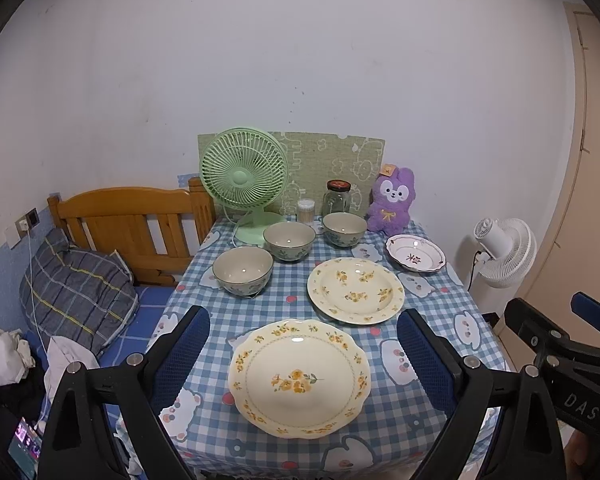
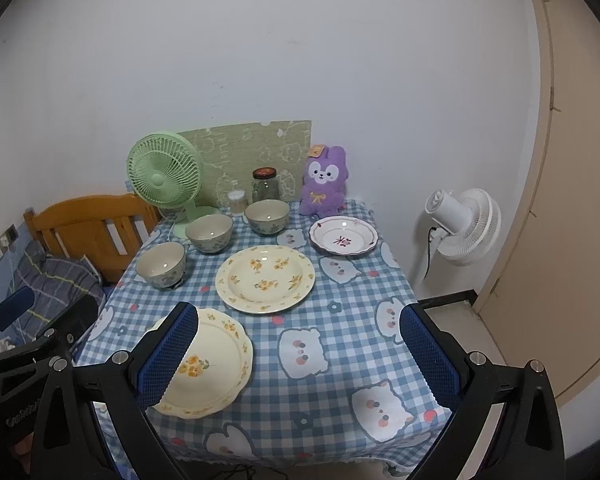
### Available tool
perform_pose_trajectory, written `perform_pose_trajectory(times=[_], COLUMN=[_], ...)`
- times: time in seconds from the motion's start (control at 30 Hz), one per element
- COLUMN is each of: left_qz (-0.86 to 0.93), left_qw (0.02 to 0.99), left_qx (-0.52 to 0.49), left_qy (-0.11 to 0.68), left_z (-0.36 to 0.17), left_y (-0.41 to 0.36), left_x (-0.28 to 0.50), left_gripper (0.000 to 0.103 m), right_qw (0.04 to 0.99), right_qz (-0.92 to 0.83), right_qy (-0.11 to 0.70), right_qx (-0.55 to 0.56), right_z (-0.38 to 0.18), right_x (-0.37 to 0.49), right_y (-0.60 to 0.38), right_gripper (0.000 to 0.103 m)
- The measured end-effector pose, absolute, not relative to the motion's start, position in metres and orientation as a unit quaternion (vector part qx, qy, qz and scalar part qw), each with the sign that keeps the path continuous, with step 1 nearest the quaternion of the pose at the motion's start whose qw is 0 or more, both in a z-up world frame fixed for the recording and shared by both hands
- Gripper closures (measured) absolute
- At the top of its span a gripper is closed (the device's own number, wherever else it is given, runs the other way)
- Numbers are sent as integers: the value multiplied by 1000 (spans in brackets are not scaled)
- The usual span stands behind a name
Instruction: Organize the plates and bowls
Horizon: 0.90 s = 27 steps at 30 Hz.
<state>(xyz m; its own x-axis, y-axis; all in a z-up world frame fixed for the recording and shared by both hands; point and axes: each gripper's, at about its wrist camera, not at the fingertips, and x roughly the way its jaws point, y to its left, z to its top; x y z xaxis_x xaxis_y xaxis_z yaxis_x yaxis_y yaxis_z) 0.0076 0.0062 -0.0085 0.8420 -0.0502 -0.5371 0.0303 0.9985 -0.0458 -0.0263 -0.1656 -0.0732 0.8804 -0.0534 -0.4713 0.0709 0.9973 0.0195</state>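
Left wrist alone shows the phone (image 1: 25, 446); both grippers (image 1: 304, 354) (image 2: 298, 354) gape, holding nothing.

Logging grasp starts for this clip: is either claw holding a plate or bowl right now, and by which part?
Nothing is held. The left claw and right claw are both open above the table, touching no dish.

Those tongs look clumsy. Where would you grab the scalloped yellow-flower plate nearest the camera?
Probably by its near rim. The scalloped plate lies flat on the tablecloth, so only its raised wavy edge offers a hold. Come in low from the table's front edge, one finger under the lip and one over. The left tongs hang open right above it.
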Motion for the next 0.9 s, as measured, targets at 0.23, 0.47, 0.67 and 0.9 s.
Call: perform_pose_trajectory(times=[0.23, 0.47, 0.67, 0.9], left_qz=[-17, -18, -20, -25], left_qw=[960, 960, 960, 959], left_qx=[-15, -15, -15, -18], left_qy=[278, 278, 279, 283], left_z=[-10, -11, -13, -15], left_y=[5, 4, 1, -9], left_x=[7, 6, 6, 6], left_gripper=[8, 8, 8, 11], right_qw=[969, 969, 969, 969], right_qz=[-27, -29, -31, -29], right_qy=[243, 242, 243, 244], right_qx=[25, 25, 29, 29], right_z=[-74, -72, -71, -70], right_x=[-27, -24, -24, -25], right_y=[-169, -173, -181, -184], right_gripper=[1, 1, 2, 4])
